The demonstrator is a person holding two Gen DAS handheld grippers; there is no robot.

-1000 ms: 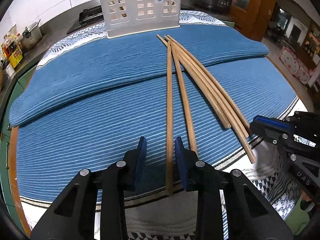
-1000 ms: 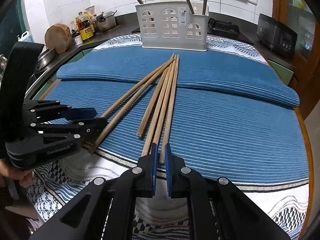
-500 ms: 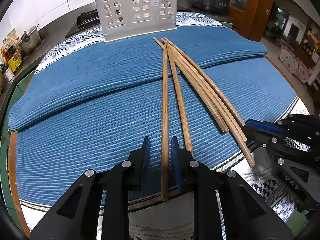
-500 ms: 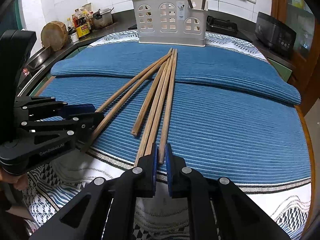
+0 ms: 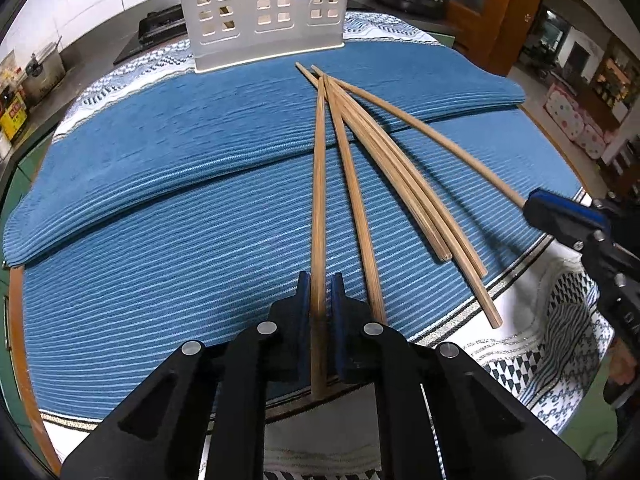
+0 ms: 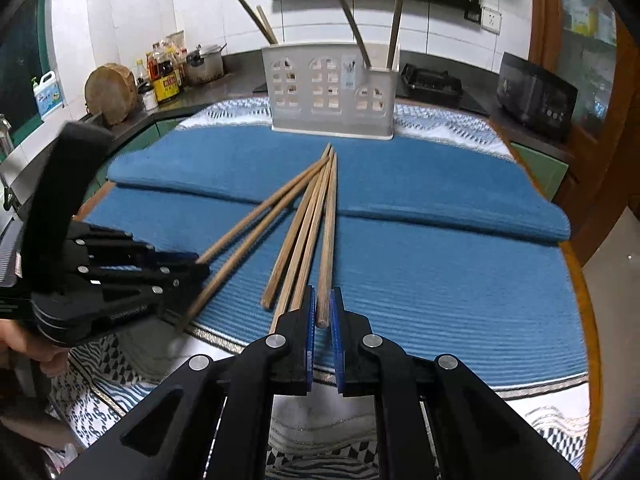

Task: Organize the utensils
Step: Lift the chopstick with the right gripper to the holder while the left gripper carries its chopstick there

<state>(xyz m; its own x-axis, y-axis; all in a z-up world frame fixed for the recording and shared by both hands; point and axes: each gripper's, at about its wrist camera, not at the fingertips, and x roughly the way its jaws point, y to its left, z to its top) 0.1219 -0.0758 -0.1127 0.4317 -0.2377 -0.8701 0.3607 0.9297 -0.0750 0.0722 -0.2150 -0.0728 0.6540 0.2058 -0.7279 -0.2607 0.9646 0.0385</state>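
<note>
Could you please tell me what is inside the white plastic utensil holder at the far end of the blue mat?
Four wooden chopsticks stand in the white plastic utensil holder: two at its left end, two at its right. Its walls hide their lower ends.

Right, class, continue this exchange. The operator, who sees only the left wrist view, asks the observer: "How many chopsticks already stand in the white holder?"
Observer: Four chopsticks stand in the white holder, two at its left end and two at its right.
Operator: Is the right gripper really clamped on one?
Observer: Yes. The right gripper is shut on the near end of the rightmost chopstick.
Operator: Anything on the counter that I miss?
Observer: A round wooden board stands on edge at far left.
</note>
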